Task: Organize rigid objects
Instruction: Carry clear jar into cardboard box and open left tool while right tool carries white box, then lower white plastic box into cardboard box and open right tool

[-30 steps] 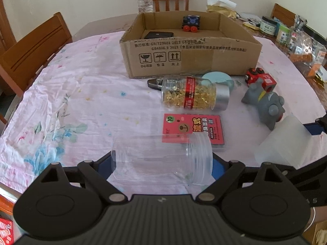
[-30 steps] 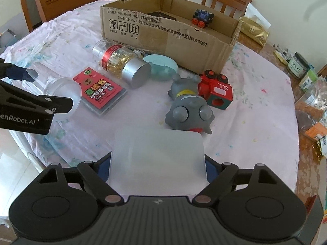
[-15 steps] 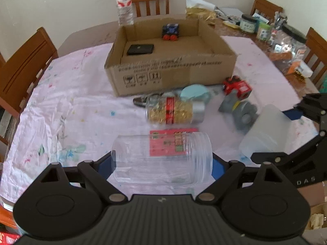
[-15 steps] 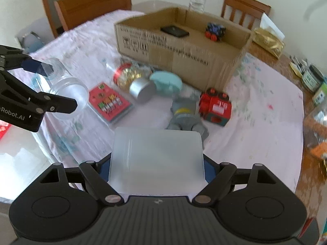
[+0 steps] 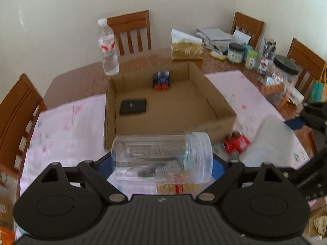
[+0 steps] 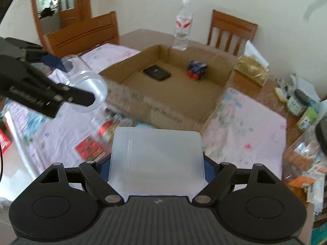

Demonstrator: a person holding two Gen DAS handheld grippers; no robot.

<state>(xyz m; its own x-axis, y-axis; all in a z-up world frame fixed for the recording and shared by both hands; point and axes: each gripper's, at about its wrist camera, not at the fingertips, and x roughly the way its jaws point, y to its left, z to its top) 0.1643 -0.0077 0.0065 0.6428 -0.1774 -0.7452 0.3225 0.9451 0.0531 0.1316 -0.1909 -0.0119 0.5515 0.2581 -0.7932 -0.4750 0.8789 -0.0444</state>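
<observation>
Both grippers are clamped on loads and held above the table. Left gripper pinches a clear plastic jar lying crosswise between its blue pads, lid end to the right; the jar's glassy body blurs what lies under it. Right gripper squeezes a frosted white container by its sides, and that container hides the tablecloth just ahead of it. Both tools point steeply down and forward. Compared with a second ago they sit clearly higher, so the cardboard box now shows its whole floor, where before mostly its printed front wall showed. Below, a gold-capsule bottle and a red card are motion-smeared and partly covered. Inside the box lie a black wallet-like item and a blue toy car. Beyond stands a water bottle.
</observation>
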